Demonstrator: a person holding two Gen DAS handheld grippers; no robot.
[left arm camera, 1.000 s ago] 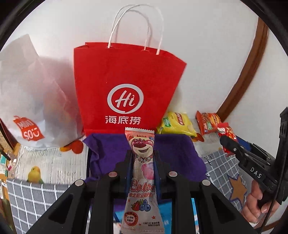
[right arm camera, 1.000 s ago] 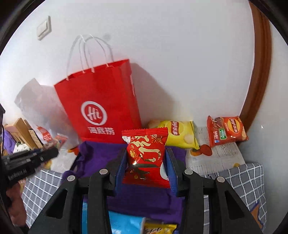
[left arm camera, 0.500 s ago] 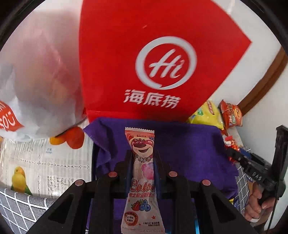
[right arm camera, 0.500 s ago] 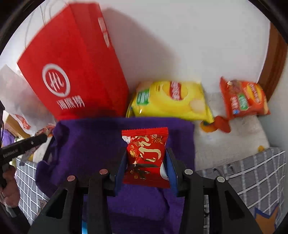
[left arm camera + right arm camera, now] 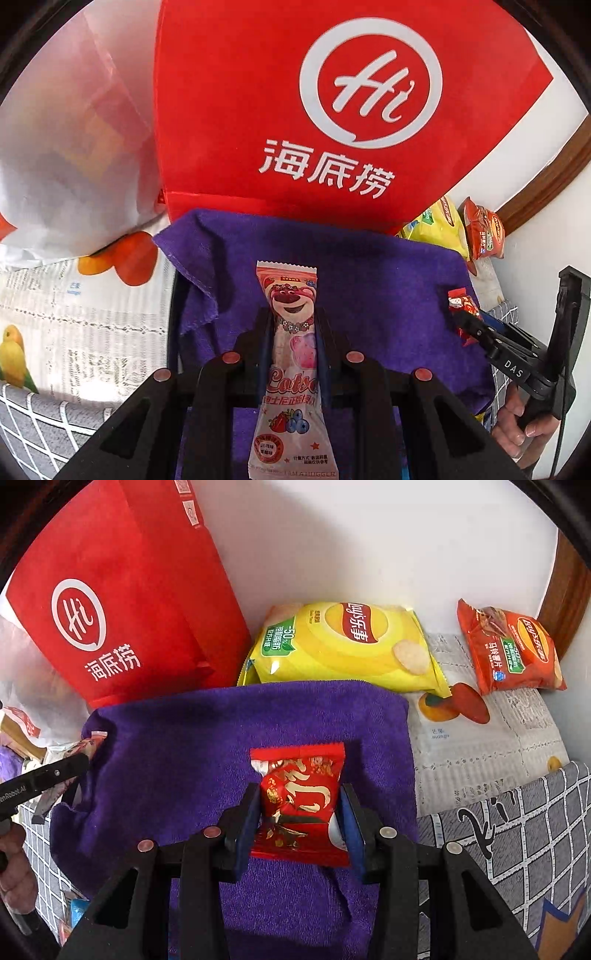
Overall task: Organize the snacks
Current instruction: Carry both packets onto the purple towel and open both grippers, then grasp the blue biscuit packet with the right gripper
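A home corner: fruit-printed table cover (image 5: 476, 746), checked cloth (image 5: 517, 834), shopping bag (image 5: 295, 110) against a white wall (image 5: 351, 535).

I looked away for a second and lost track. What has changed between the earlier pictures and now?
Both grippers have come down and closer to the purple cloth, which now fills both views; the red bag looms larger. Nothing was taken or let go. The left gripper is still shut on the pink bear snack bar, and the right gripper is still shut on the red snack packet. The chip bags have not moved.
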